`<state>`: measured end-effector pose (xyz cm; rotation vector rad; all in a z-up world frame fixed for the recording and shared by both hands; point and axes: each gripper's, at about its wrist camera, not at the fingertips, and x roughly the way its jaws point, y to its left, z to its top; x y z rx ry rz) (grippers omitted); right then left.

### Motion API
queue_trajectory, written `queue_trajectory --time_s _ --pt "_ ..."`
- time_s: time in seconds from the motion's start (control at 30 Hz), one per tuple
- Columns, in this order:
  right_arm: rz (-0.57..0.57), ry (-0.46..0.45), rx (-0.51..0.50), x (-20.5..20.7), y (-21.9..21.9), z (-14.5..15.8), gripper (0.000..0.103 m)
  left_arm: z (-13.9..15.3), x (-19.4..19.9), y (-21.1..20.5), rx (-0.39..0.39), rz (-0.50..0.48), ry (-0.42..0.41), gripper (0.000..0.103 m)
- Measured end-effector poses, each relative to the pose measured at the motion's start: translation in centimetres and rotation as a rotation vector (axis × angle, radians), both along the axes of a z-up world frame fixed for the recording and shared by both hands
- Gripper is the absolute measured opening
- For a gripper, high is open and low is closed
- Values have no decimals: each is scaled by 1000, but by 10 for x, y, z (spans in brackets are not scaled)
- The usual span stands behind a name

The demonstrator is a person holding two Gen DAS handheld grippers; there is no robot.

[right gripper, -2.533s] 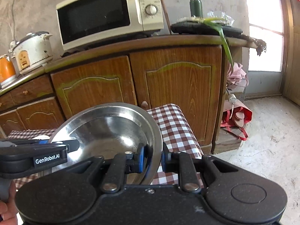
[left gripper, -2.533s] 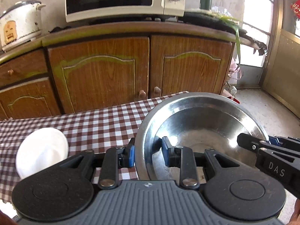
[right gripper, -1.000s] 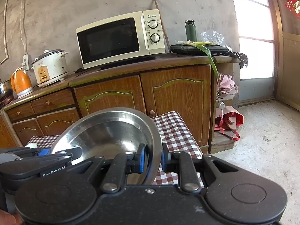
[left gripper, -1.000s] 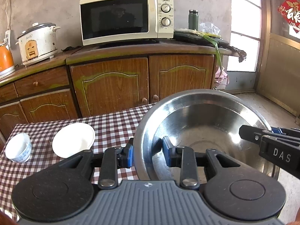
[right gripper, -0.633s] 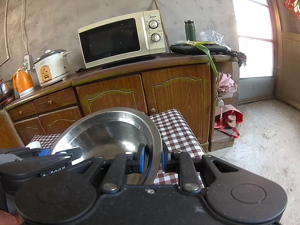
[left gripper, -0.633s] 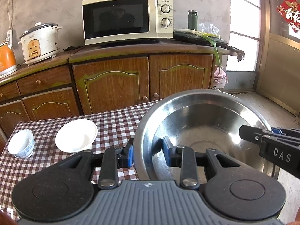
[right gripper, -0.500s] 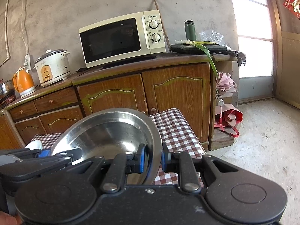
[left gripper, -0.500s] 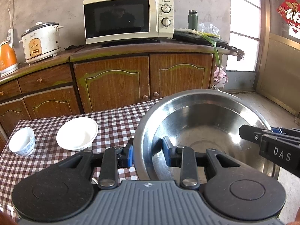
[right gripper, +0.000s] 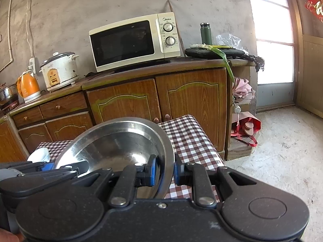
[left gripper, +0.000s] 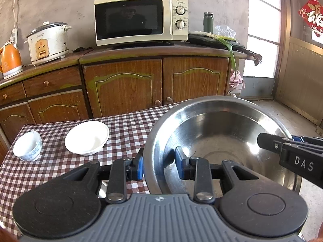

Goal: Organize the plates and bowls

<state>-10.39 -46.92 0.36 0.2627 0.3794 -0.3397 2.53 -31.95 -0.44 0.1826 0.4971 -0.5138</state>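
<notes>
A large steel bowl (left gripper: 220, 141) hangs above the right end of the checked table (left gripper: 125, 129), carried between both grippers. My left gripper (left gripper: 159, 166) is shut on the bowl's left rim, one pad outside and one inside. My right gripper (right gripper: 164, 171) is shut on the opposite rim of the steel bowl (right gripper: 119, 147); its black fingers (left gripper: 290, 151) reach in from the right in the left wrist view. A white plate (left gripper: 87, 137) and a small blue-patterned white bowl (left gripper: 27, 145) rest on the table's left half.
Wooden cabinets (left gripper: 125, 86) stand behind the table, bearing a microwave (left gripper: 141, 19), a rice cooker (left gripper: 47, 42) and an orange kettle (left gripper: 11, 60). To the right lie the concrete floor (right gripper: 282, 151) and a red bag (right gripper: 247, 127) by the cabinet's end.
Both grippers carried the steel bowl back from the cabinets over the last seconds. The view widened, so the plate and small bowl slid rightward and more table shows. Both grips stayed as they were.
</notes>
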Motion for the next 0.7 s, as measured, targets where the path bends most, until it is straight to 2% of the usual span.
queue_trajectory --time_s 0.7 --pt "-4 11 3 -16 9 -4 23 -11 -15 6 -7 -1 24 32"
